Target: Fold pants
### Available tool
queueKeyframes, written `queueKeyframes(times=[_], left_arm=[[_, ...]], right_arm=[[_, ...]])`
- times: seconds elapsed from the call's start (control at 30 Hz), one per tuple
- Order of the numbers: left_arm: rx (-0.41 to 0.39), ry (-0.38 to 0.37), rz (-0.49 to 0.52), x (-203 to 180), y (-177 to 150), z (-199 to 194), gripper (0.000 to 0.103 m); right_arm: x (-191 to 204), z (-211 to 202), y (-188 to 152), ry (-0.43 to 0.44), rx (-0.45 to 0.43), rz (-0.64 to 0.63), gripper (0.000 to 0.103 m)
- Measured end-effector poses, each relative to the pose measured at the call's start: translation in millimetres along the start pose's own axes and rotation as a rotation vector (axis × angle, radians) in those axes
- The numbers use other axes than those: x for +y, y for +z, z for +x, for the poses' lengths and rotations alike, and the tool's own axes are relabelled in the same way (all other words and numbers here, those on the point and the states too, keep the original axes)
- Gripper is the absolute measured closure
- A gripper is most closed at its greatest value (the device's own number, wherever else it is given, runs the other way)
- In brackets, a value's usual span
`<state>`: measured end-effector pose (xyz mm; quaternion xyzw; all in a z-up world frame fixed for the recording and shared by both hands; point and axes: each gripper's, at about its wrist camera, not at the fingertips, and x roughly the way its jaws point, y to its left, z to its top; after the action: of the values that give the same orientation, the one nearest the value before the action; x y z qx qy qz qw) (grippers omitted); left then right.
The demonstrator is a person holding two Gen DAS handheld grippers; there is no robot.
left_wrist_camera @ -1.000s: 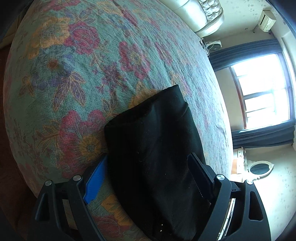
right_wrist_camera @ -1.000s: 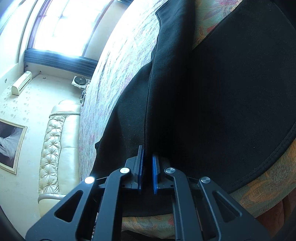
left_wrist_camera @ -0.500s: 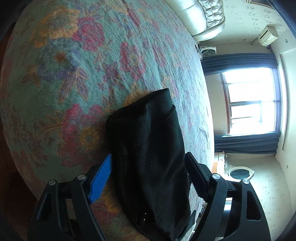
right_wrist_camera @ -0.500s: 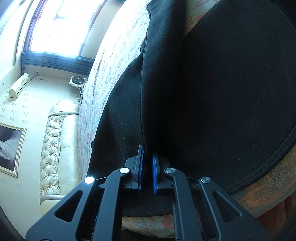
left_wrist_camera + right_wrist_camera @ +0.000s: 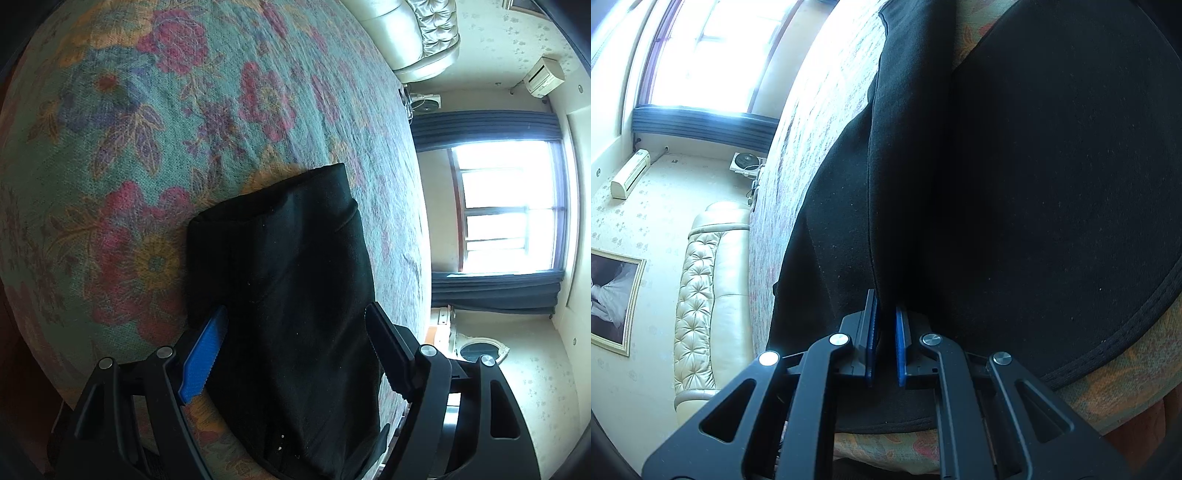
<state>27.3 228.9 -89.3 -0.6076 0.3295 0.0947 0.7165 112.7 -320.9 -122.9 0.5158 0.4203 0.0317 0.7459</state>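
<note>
Black pants [image 5: 291, 295] lie on a floral bedspread [image 5: 147, 129]. In the left wrist view a folded leg end runs away from me. My left gripper [image 5: 295, 325] is open, its blue-padded finger left of the cloth and its black finger right of it, straddling the pants. In the right wrist view the pants [image 5: 1034, 184] fill most of the frame, with a raised fold edge running up from my right gripper [image 5: 885, 317]. That gripper is shut on this fold of the pants, with black cloth pinched between its blue pads.
The bed has a cream tufted headboard [image 5: 701, 280]. A bright window with dark curtains [image 5: 509, 206] lies beyond the far side of the bed. The bed's near edge [image 5: 1126, 376] drops off just past the pants' waistband.
The left gripper has shifted a little over the folded leg, staying open around it. The right gripper stays shut on the fold, and the raised fold has swung slightly.
</note>
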Motion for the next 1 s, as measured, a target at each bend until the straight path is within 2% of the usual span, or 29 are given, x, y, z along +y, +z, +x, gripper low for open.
queueKeyframes(times=[0.1,0.17,0.27,0.4,0.57,0.7,0.87,1.0], left_arm=[[-0.014,-0.013,0.018,-5,2,1,0.032],[-0.013,0.007,0.034,-8,5,4,0.07],[0.002,0.016,0.019,-4,8,12,0.092],[0.002,0.007,-0.003,5,8,9,0.094],[-0.003,-0.024,0.035,-7,9,-6,0.095],[-0.003,-0.031,0.041,-1,11,-14,0.095],[0.025,-0.008,0.006,20,17,-1,0.094],[0.028,0.003,0.039,16,18,-1,0.092]], right_arm=[[0,0,0,-0.002,-0.001,-0.003,0.095],[0,0,0,-0.002,-0.001,-0.003,0.095],[-1,0,0,-0.002,-0.002,-0.003,0.095],[1,-2,-1,-0.001,-0.007,-0.008,0.095],[6,-18,-8,0.026,-0.049,-0.015,0.096],[8,-33,-23,0.031,-0.066,-0.03,0.096],[-8,-33,-32,-0.013,-0.051,-0.021,0.096],[-18,-32,-35,-0.025,-0.049,-0.025,0.096]])
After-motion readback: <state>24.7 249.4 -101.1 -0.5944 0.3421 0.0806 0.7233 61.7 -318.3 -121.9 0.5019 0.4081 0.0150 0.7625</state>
